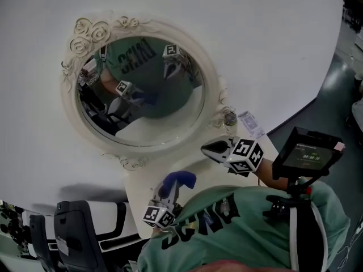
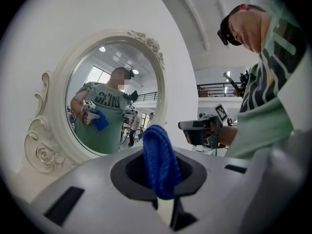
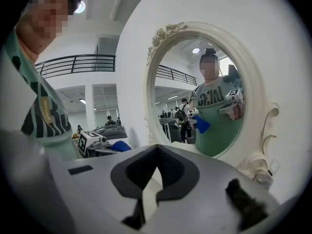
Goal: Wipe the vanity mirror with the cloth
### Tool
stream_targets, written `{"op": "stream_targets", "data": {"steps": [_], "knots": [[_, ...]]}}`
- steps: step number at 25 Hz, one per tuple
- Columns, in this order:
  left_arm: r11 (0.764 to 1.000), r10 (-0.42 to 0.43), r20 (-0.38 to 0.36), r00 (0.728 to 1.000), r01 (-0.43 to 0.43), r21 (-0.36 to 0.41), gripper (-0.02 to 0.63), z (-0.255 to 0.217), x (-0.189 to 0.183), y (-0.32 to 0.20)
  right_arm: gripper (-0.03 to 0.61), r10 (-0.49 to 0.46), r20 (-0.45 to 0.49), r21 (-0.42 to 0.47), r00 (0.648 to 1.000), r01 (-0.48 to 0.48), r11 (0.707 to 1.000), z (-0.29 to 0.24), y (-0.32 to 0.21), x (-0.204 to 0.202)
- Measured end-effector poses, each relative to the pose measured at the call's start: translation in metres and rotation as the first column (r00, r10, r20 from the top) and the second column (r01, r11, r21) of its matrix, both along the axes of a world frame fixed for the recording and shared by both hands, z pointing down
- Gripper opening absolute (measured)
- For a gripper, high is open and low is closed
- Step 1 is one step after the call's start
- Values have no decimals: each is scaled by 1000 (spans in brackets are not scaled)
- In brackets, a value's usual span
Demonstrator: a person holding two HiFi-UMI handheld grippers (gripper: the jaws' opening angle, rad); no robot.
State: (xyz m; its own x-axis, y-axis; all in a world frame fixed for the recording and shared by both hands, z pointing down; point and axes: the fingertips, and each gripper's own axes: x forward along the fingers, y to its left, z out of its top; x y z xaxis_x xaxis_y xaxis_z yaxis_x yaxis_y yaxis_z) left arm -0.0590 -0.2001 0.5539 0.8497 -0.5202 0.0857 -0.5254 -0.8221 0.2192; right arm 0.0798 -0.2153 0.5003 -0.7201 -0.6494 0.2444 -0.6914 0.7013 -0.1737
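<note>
Your left gripper is clamped on the blue cloth. The folded end sticks out past the jaws toward the vanity mirror, likely so the free wad meets the glass first. The cloth sits low, near the mirror's bottom frame and not touching it. Your right gripper has its jaws together on nothing and is parked beside the frame's lower right, probably ready to steady it. The cloth is deep blue, nubby, and bunched into a thick roll.

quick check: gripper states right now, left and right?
Left gripper: closed on the blue cloth.
Right gripper: closed, empty.
</note>
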Motion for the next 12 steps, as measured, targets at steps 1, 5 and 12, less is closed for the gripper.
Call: {"op": "stream_targets", "data": {"steps": [1, 5, 12], "knots": [[1000, -1, -2, 1000, 1, -1, 54, 2, 0, -1, 11, -1, -1, 0, 1000, 1, 1000, 1, -1, 0], [1000, -4, -14, 1000, 4, 0, 54, 0, 1, -3, 11, -8, -5, -3, 1000, 8, 1000, 4, -3, -1], [1000, -19, -15, 1000, 19, -9, 54, 5, -10, -9, 11, -31, -14, 0, 999, 31, 1000, 6, -10, -14]]}}
